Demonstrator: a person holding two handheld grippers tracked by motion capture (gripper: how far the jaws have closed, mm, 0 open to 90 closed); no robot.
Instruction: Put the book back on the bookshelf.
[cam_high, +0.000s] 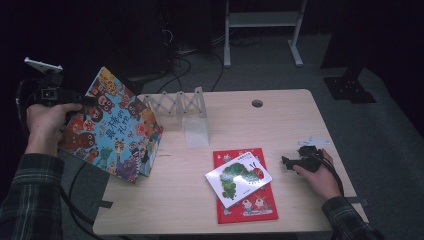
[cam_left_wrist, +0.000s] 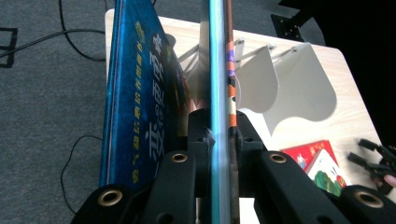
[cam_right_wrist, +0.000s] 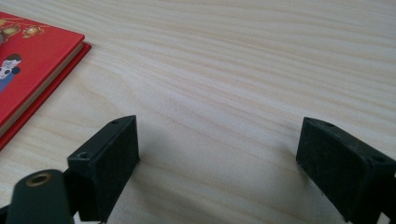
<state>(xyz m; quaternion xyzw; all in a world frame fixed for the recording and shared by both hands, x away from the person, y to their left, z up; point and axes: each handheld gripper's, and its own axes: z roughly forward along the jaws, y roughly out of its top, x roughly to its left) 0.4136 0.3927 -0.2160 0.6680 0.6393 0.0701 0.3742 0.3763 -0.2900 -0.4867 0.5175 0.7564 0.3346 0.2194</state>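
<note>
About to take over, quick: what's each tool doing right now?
Left tool: shut on the colourful picture book, held up.
Right tool: open, holding nothing, over the table.

It looks like a dim lab or office: a pale wooden counter (cam_high: 280, 115) stands on grey carpet (cam_high: 390, 125), with loose cables (cam_high: 185, 65) and a metal frame stand (cam_high: 262, 30) behind.

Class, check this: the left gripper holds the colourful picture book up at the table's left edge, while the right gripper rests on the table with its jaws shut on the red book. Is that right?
One thing is wrong. The right gripper is open and holds nothing; the right gripper view shows bare table between its jaws, with the red book off to one side. The left gripper does hold the picture book up at the left edge.
</note>
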